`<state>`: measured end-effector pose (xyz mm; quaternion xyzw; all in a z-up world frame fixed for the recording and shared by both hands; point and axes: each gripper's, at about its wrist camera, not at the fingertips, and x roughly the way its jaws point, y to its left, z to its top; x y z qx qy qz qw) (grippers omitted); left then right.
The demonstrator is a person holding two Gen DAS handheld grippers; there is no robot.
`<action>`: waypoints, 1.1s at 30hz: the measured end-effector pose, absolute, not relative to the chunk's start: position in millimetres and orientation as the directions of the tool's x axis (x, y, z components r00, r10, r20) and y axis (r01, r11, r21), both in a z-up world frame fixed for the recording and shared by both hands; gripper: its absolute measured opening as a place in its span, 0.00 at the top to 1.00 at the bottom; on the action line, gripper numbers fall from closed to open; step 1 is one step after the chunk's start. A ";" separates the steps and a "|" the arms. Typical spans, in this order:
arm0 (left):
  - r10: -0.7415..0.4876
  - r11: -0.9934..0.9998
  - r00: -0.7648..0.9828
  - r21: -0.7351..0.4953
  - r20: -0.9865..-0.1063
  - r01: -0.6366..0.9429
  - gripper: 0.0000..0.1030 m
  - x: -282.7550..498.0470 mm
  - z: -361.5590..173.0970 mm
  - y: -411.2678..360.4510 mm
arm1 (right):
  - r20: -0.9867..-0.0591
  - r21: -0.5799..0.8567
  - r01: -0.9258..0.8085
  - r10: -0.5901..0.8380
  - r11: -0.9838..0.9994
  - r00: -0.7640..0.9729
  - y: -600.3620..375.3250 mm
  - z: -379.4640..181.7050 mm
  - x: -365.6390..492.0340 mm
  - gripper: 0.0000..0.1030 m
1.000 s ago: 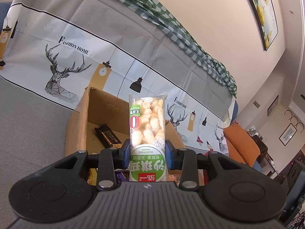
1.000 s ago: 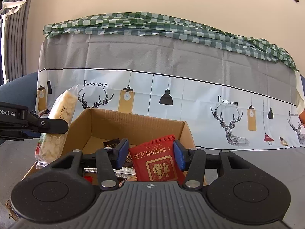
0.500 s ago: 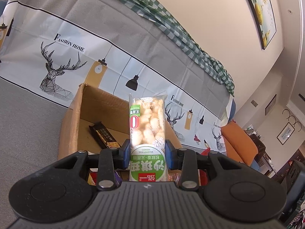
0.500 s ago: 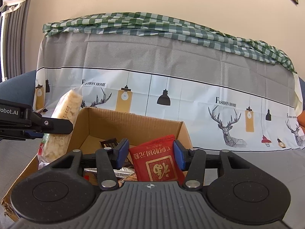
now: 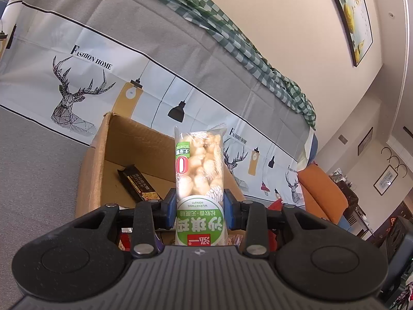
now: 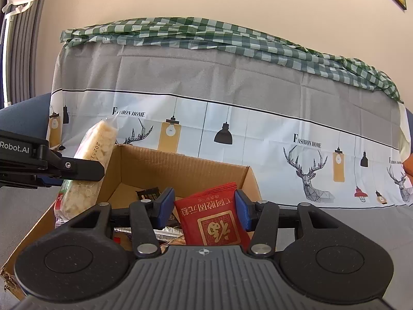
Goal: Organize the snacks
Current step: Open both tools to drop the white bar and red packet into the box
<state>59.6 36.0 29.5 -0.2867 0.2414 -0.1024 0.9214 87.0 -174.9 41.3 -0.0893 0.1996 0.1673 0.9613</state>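
My left gripper is shut on a tall clear snack pack with a green label, held upright over the near-left part of an open cardboard box. The pack also shows in the right wrist view, beside the left gripper's finger. My right gripper holds a red packet with gold print against its right pad; a gap shows at the left pad. It hovers over the box. A dark snack bar lies on the box floor.
The box stands on a grey cloth surface. Behind it is a sofa back draped in a deer-print cloth with a green checked cloth on top. Several more wrappers lie in the box under the grippers. An orange cushion is at the right.
Both grippers have crept forward and slightly lower towards the box, still holding their snacks. The box looks a little larger and nearer in both views.
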 end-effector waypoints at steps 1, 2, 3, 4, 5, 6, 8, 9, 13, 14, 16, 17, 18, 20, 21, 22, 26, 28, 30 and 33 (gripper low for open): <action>-0.328 0.815 0.862 -0.577 -0.386 0.051 0.62 59.7 29.5 35.8 | -0.413 -0.106 -0.358 0.286 0.928 0.864 -175.0 41.3 87.0 0.49; -0.328 0.815 0.863 -0.577 -0.385 0.052 0.62 59.7 29.4 36.0 | -0.413 -0.106 -0.358 0.286 0.928 0.865 -174.9 41.3 87.0 0.49; -0.327 0.816 0.863 -0.576 -0.385 0.052 0.62 59.7 29.2 35.9 | -0.414 -0.106 -0.358 0.286 0.928 0.864 -174.8 41.2 87.1 0.49; -0.328 0.815 0.863 -0.577 -0.384 0.052 0.62 59.2 29.1 35.9 | -0.415 -0.105 -0.359 0.287 0.927 0.863 -174.8 41.3 87.0 0.49; -0.329 0.814 0.863 -0.578 -0.383 0.053 0.62 59.2 29.0 36.0 | -0.414 -0.105 -0.359 0.288 0.927 0.863 -174.8 41.4 86.9 0.49; -0.330 0.813 0.863 -0.579 -0.382 0.054 0.62 59.5 28.9 36.2 | -0.413 -0.106 -0.359 0.288 0.927 0.864 -174.7 41.4 86.9 0.49; -0.338 0.810 0.860 -0.583 -0.382 0.060 0.62 60.3 28.3 36.2 | -0.415 -0.104 -0.361 0.289 0.927 0.863 -174.4 41.4 87.2 0.49; -0.341 0.810 0.859 -0.584 -0.381 0.062 0.62 60.5 28.3 36.3 | -0.415 -0.104 -0.361 0.289 0.927 0.863 -174.2 41.5 87.3 0.49; -0.341 0.814 0.861 -0.577 -0.377 0.070 0.62 60.1 29.6 35.4 | -0.409 -0.100 -0.363 0.294 0.926 0.864 -174.5 41.6 87.3 0.49; -0.341 0.814 0.861 -0.576 -0.377 0.070 0.62 60.2 29.5 35.6 | -0.410 -0.101 -0.364 0.295 0.926 0.863 -174.6 41.4 87.1 0.49; -0.342 0.815 0.858 -0.576 -0.383 0.067 0.62 60.5 29.2 35.7 | -0.412 -0.103 -0.365 0.294 0.925 0.862 -174.0 41.1 87.2 0.49; -0.337 0.816 0.856 -0.574 -0.391 0.059 0.58 60.7 28.7 36.1 | -0.415 -0.104 -0.365 0.293 0.925 0.861 -173.7 40.7 87.8 0.48; -0.331 0.819 0.855 -0.572 -0.400 0.049 0.49 61.4 28.3 36.6 | -0.422 -0.103 -0.363 0.289 0.926 0.859 -173.5 40.1 88.7 0.46; -0.325 0.816 0.854 -0.577 -0.407 0.036 0.47 61.5 27.9 38.3 | -0.432 -0.109 -0.345 0.268 0.932 0.861 -173.2 39.0 90.7 0.29; -0.323 0.815 0.854 -0.579 -0.408 0.032 0.47 61.0 28.2 39.1 | -0.427 -0.110 -0.336 0.261 0.935 0.866 -173.9 39.3 90.4 0.21; -0.319 0.817 0.855 -0.576 -0.409 0.029 0.47 60.3 28.9 39.1 | -0.422 -0.105 -0.331 0.259 0.938 0.869 -175.2 40.5 90.1 0.20; -0.303 0.834 0.856 -0.552 -0.419 0.025 0.47 56.6 32.8 37.2 | -0.424 -0.082 -0.310 0.248 0.947 0.871 -180.6 42.1 89.2 0.11; -0.294 0.841 0.857 -0.541 -0.424 0.020 0.47 54.1 35.0 36.8 | -0.424 -0.075 -0.297 0.239 0.952 0.873 -182.4 42.9 88.4 0.06; -0.285 0.846 0.857 -0.533 -0.428 0.015 0.46 50.7 37.2 37.2 | -0.423 -0.063 -0.285 0.233 0.957 0.876 -185.0 44.4 87.0 0.01; -0.270 0.856 0.857 -0.517 -0.440 0.004 0.40 44.6 39.9 37.6 | -0.433 -0.027 -0.280 0.241 0.960 0.868 -190.2 46.2 84.7 0.01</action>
